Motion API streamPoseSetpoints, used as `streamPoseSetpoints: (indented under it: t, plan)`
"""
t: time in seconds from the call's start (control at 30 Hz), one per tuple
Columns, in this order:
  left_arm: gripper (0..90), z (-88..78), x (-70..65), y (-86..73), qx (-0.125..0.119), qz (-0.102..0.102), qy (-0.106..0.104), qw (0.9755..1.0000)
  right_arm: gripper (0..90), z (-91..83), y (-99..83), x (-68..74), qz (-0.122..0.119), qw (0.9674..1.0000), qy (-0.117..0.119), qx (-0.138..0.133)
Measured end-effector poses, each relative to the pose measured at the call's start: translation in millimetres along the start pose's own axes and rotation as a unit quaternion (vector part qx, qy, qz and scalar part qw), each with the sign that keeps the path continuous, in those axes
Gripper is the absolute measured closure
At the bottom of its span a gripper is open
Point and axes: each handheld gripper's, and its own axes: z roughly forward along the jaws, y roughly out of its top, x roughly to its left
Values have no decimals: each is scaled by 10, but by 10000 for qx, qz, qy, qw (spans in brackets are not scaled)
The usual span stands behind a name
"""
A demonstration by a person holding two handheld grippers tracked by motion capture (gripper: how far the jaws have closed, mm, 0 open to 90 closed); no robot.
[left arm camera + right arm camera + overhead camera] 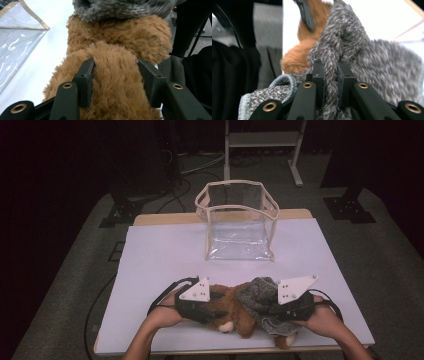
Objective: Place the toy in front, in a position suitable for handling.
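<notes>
Your left gripper [115,72] clamps the brown teddy bear [227,312] at the table's [160,265] near edge; your right gripper [329,72] pinches its grey knitted garment [372,62]. Pull unevenly and the knit could slip free or stretch.

The left gripper [216,302] is a matte black body topped by a grey three-cornered plate with small dark screw holes near its lower edge; the right gripper [269,310] carries the same plate. A black cable loops from each toward the lower frame edge. In both gripper views, the black arms bear brass-ringed rivets, and the fingers [86,80] are blocky black pads with ribbed inner faces. The forearms are bare, with no sleeves showing.
</notes>
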Motion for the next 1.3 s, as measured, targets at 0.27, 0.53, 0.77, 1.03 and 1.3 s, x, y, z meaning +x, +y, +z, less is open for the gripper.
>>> streamPoseSetpoints:
  t: [0.27, 0.53, 0.77, 1.03, 1.3]
  plan:
    - [498, 22, -5, 20, 25, 68, -19, 10000, 784, -290, -89, -76, 242, 9991, -323, -123]
    - [497, 28, -28, 32, 50, 126, -12, 9999, 782, -142, 304, -247, 47, 9996, -57, -276]
    - [478, 24, -38, 16, 47, 121, -41, 9999, 786, 216, 226, -238, 68, 9995, 250, 178]
    - [381, -87, -42, 49, 101, 96, 152, 9998, 792, 181, 46, -196, 234, 9995, 228, -17]
    - [467, -139, 4, -87, -12, -192, 58, 9998, 792, 172, 64, -176, 247, 9994, 229, 47]
